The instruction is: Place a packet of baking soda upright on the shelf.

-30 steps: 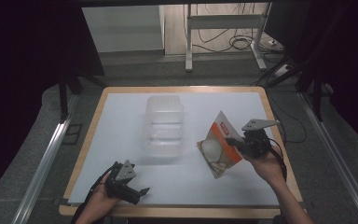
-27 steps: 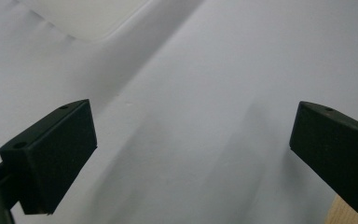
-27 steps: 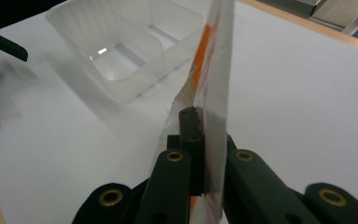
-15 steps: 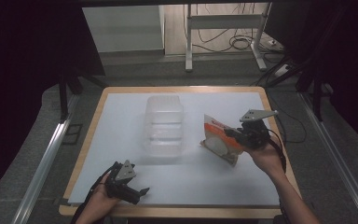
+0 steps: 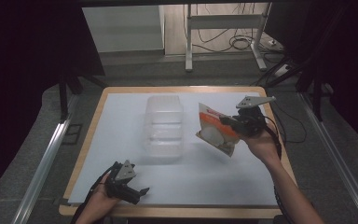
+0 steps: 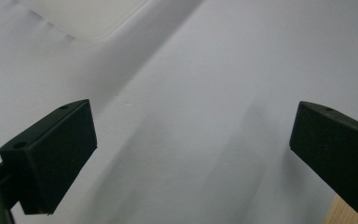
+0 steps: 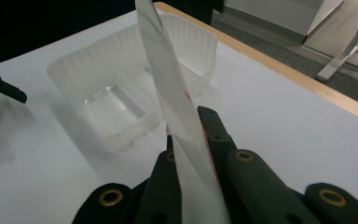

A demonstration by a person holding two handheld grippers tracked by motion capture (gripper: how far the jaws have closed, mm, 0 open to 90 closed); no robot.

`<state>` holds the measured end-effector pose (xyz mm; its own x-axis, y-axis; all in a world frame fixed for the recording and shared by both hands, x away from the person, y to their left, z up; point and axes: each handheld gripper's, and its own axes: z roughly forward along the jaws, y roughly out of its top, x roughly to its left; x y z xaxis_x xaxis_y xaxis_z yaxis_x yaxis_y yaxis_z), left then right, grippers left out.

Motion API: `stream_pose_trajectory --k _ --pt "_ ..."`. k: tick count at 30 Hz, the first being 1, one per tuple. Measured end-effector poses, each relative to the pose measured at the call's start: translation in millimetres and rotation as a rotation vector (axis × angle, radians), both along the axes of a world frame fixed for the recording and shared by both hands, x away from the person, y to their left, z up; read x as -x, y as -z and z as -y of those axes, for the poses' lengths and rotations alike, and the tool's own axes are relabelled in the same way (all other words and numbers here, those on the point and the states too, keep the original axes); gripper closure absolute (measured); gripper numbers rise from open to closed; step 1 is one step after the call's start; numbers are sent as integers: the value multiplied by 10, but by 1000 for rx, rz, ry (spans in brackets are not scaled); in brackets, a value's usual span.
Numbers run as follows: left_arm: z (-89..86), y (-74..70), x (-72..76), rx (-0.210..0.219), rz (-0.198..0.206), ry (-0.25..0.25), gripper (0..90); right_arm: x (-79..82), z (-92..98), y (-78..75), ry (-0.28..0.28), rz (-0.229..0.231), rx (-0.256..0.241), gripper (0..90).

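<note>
An orange-and-white snack packet (image 5: 216, 131) is clamped edge-on by the right gripper (image 5: 230, 124), held above the table (image 5: 270, 186) at three o'clock of the clear plastic tub (image 5: 164, 125). The left gripper (image 5: 137, 192) is spread wide, gripping nothing, at seven o'clock.

A glossy plastic packet (image 5: 216, 133), a clear ribbed plastic tub (image 5: 164, 124), and a matt white, wood-edged table (image 5: 177, 88).

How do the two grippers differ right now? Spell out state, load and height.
The right gripper is shut on the packet; the left gripper is open, holding nothing. In the high view, the right gripper is raised above the table, while the left gripper sits low at the near edge. The right gripper points toward the clear tray; the left gripper points across bare table. Both have black jaws and are hand-held.
</note>
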<state>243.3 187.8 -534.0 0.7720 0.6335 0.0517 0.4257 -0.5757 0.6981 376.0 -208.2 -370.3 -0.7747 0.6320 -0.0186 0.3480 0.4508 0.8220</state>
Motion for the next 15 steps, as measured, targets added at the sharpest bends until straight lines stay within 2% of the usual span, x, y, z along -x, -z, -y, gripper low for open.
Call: stream_pose_trajectory --k 5,15 --pt "-1 1 1 4 0 -1 6 -114 -132 -130 -20 16 -12 882" --pt "0 1 4 3 2 1 7 -318 -383 -264 -45 30 -25 882"
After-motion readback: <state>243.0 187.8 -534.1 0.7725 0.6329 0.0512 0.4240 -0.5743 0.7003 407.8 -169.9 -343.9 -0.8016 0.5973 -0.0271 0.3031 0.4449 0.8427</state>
